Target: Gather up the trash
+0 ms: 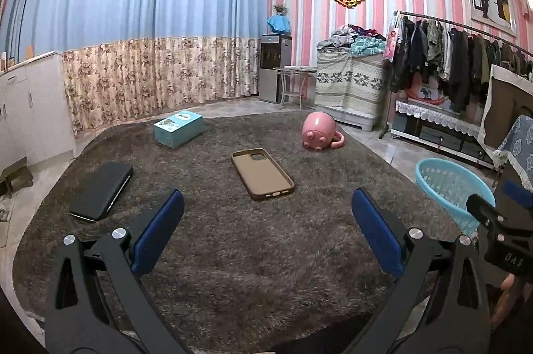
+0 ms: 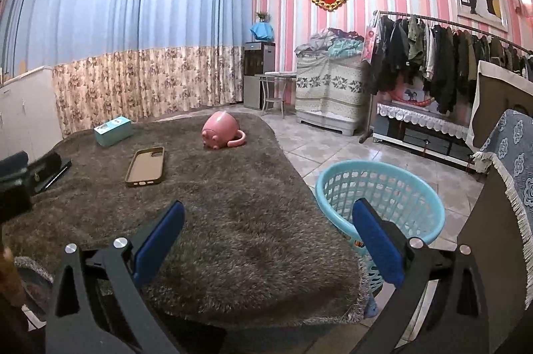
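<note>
A shaggy grey-brown rug (image 1: pixel 233 254) (image 2: pixel 250 220) covers a raised surface. On it lie a brown phone case (image 1: pixel 263 173) (image 2: pixel 145 167), a teal box (image 1: pixel 179 128) (image 2: pixel 112 130), a pink pig-shaped mug on its side (image 1: pixel 318 131) (image 2: pixel 221 130) and a black phone wallet (image 1: pixel 102 190) (image 2: pixel 50 172). A light blue plastic basket (image 1: pixel 453 187) (image 2: pixel 379 197) stands on the floor to the right of the rug. My left gripper (image 1: pixel 268 227) hovers open above the rug, short of the phone case. My right gripper (image 2: pixel 268 230) is open near the rug's right edge, beside the basket. Neither holds anything.
White cabinets (image 1: pixel 20 107) stand at the left. Floral and blue curtains (image 1: pixel 150 21) hang behind. A water dispenser (image 1: pixel 274 67), a covered stack (image 1: pixel 349 81) and a clothes rack (image 1: pixel 466 54) line the right wall. A chair with a blue cloth (image 2: pixel 513 174) stands at the far right. Tiled floor (image 2: pixel 333 151) lies beyond the basket.
</note>
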A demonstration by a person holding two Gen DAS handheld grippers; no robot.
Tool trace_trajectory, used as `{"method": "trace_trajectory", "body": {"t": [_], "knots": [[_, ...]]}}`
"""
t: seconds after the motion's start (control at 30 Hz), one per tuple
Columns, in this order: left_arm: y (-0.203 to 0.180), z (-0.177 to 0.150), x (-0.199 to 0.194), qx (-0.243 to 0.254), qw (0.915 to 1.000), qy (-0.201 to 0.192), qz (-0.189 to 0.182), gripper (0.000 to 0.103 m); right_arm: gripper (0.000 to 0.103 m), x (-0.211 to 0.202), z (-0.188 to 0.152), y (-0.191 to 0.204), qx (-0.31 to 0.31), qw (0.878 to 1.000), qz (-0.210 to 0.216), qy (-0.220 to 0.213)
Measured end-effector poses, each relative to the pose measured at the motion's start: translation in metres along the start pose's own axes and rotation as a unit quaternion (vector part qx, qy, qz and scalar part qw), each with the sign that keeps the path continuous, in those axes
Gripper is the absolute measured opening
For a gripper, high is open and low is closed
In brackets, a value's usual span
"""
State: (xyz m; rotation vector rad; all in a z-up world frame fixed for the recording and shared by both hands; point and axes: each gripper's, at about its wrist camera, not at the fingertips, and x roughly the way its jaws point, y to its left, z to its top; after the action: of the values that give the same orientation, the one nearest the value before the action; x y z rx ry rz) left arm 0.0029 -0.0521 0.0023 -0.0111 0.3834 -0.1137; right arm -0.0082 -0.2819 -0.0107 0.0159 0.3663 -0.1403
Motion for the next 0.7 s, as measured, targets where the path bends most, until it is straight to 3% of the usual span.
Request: {"method": "trace_trajectory", "body": {"t": [0.7], "knots": [[-0.0060,0.0030,-0.0051,-0.002,0.9998,-0.018,-0.007,0.097,0.099,-0.0003,0.0024,-0.0022,0.000,1.000,-0.002,-0.014]]}}
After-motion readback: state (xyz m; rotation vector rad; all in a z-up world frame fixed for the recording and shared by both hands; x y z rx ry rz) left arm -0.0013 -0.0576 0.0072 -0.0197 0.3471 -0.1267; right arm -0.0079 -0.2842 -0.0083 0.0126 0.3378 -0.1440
